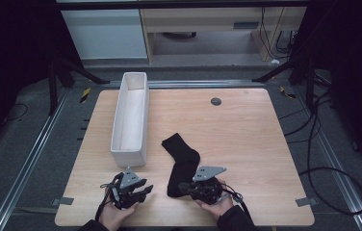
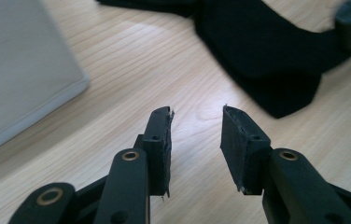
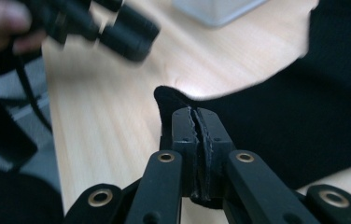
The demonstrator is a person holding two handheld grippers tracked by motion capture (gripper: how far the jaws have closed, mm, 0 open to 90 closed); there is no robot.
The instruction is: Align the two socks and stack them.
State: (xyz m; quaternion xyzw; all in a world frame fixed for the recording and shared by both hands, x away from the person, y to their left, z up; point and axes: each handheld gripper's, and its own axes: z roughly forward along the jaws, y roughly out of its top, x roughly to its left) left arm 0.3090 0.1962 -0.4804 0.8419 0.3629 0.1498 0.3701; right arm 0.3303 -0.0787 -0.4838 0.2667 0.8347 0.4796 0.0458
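A black sock (image 1: 181, 161) lies bent on the wooden table (image 1: 246, 139), just right of the white box. My right gripper (image 1: 181, 186) sits at the sock's near end, pointing left. In the right gripper view its jaws (image 3: 195, 112) are pressed together on the near corner of the sock (image 3: 304, 121), which rises slightly around them. My left gripper (image 1: 143, 190) rests near the table's front edge, left of the sock and in front of the box. Its jaws (image 2: 196, 116) stand open over bare wood with nothing between them; the sock (image 2: 267, 51) lies ahead to the right.
A long white box (image 1: 129, 157) runs from the table's middle left to the back, its near corner (image 2: 19, 70) close to my left gripper. A round dark grommet (image 1: 216, 101) sits at the table's back. Bare wood stretches to the right of the sock.
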